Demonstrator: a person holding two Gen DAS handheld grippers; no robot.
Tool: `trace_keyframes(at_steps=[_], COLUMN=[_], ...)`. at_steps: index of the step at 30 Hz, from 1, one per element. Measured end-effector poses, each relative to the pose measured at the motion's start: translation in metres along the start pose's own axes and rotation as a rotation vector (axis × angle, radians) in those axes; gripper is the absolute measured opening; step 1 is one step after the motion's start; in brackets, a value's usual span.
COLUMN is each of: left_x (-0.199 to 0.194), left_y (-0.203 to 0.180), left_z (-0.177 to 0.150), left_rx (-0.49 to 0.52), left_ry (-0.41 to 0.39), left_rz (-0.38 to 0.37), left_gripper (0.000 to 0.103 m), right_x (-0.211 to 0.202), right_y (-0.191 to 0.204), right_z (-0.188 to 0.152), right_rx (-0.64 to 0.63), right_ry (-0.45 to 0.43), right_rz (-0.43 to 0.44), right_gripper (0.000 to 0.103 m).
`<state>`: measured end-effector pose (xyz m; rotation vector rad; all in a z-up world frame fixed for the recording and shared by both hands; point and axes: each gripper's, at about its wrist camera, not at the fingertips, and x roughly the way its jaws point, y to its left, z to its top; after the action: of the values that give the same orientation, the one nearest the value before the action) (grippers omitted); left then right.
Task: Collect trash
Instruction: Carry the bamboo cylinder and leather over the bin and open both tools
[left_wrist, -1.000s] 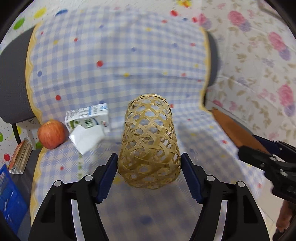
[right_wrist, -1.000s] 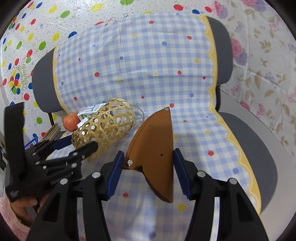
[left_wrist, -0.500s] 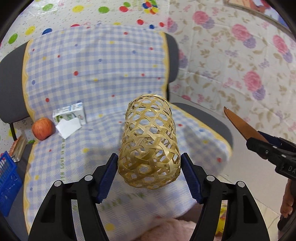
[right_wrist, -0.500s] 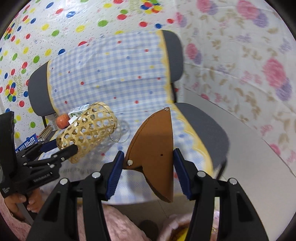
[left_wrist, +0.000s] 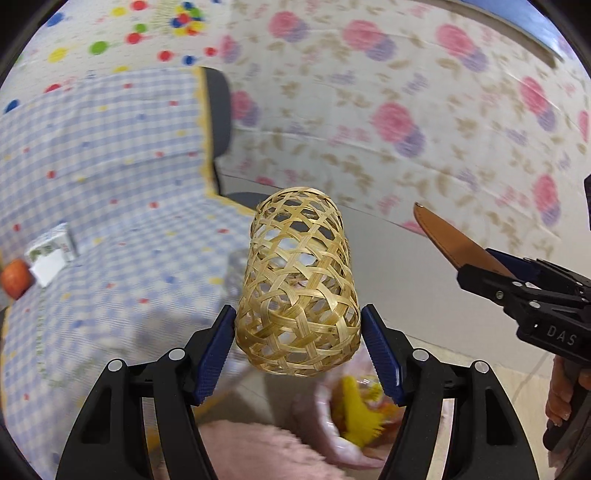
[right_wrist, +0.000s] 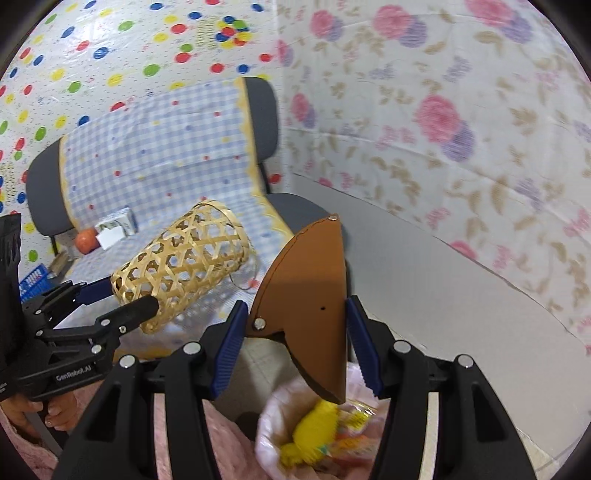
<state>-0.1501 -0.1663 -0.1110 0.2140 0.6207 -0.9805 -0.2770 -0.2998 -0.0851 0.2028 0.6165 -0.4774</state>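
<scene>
Right now I have both pieces of trash in hand and off the chair (right_wrist: 266, 110). My left gripper (left_wrist: 299, 343) is clamped on the woven basket (left_wrist: 299, 284), and my right gripper (right_wrist: 295, 332) is clamped on the brown leather piece (right_wrist: 314, 291). Both hang out past the front edge of the chair seat, above the bin bag (right_wrist: 280, 413) on the floor in front of the chair. As I judge it, the picking up is done and the dropping is left: neither thing is in the bag yet.

Back on the chair seat an apple (right_wrist: 86, 240) and a small carton (right_wrist: 116, 223) with a white paper against it lie close together; whether they count as trash I cannot say.

The right view looks down into the bag and shows yellow wrappers (right_wrist: 314, 432) already inside. The left view shows the bag only as a blur under the basket, but it shows the leather piece edge-on, well apart from the basket.
</scene>
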Motion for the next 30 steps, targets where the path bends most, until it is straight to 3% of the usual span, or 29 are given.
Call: trace_keyframes(at_steps=[6,13,15,16,17,25,30], left_x=[0.015,0.033,0.04,0.044,0.044,0.042,0.035], left_y=[-0.037,-0.062,-0.065,-0.065,-0.063,-0.035,-0.026], left_z=[-0.011,-0.017,-0.017,-0.016,-0.016,-0.017,-0.018], left_rx=[0.051,0.076,0.072,0.061,0.048,-0.035,-0.027], left_ry=[0.05,0.106,0.123,0.134,0.135,0.144,0.143], left_rz=[-0.091,-0.163,-0.172,-0.169,-0.167,-0.113,-0.051], left_gripper=[0.069,0.07,0.075,0.085,0.088,0.088,0.088], right_x=[-0.011,-0.008,-0.002,-0.002,-0.003,-0.01,-0.008], right_y=[-0.029,-0.053,-0.059,-0.061,-0.063,-0.065,-0.053], right_z=[-0.031,-0.051,-0.055,-0.056,-0.057,-0.05,-0.044], right_rx=[0.051,0.108,0.123,0.129,0.136,0.144,0.125], right_ry=[0.044,0.08,0.096,0.095,0.091,0.052,0.049], right_rz=[-0.064,-0.076,-0.079,-0.081,-0.084,-0.076,-0.05], right_gripper=[0.055,0.056,0.063,0.066,0.066,0.066,0.066])
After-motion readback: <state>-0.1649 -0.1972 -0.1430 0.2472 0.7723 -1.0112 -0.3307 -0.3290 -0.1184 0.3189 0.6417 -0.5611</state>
